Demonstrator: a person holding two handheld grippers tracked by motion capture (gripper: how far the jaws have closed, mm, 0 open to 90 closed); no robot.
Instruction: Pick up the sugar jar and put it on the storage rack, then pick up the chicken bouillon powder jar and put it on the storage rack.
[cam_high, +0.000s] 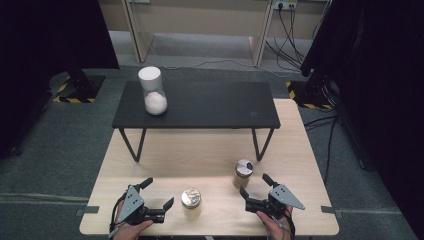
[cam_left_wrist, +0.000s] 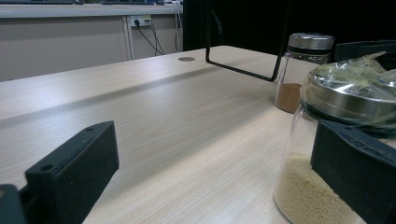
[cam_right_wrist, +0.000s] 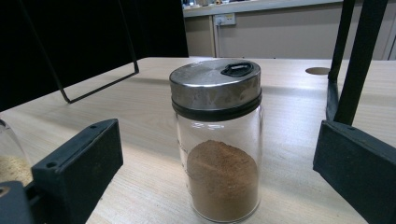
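- Left gripper (cam_high: 159, 195) is held released, with the pale-grain jar (cam_high: 191, 202) at its 3 o'clock.
- Right gripper (cam_high: 255, 183) is held released, with the brown-powder jar (cam_high: 243, 173) at its 11 o'clock on the worktop (cam_high: 200, 160).

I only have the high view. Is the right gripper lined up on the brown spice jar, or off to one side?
Observer: Lined up. In the right gripper view the brown spice jar stands upright, centred between the open jaws, neither jaw touching it.
Operator: How full is it?
Observer: Brown powder fills roughly the lower half; clear glass above.
Operator: Its lid?
Observer: Metal cap with a small black flip tab on top, shut.
Operator: And the left gripper?
Observer: Its jaws are open too. The jar of pale grains sits at the right jaw, partly behind it, and clear plastic wrap covers its metal lid.
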